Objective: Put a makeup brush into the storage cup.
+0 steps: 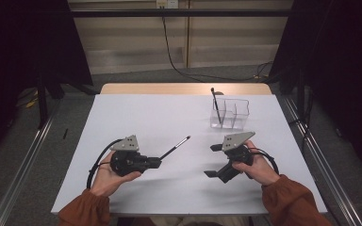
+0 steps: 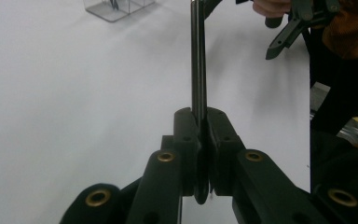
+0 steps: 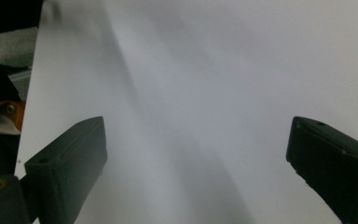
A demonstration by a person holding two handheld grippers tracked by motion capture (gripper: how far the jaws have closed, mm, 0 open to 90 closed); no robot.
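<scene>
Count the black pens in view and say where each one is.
2. One pen is clamped in the left gripper, tip pointing toward the clear organizer. The other pen stands in the organizer's left compartment.

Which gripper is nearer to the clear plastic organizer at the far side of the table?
Right. The right gripper, open and empty, is just in front of the organizer. The left gripper, shut on a thin black pen, is farther away toward the left.

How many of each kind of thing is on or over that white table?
Dark pens: 2, one in the left gripper at, one in the organiser
Clear organiser: 1
Grippers: 2, with the right gripper
Total: 5
</scene>
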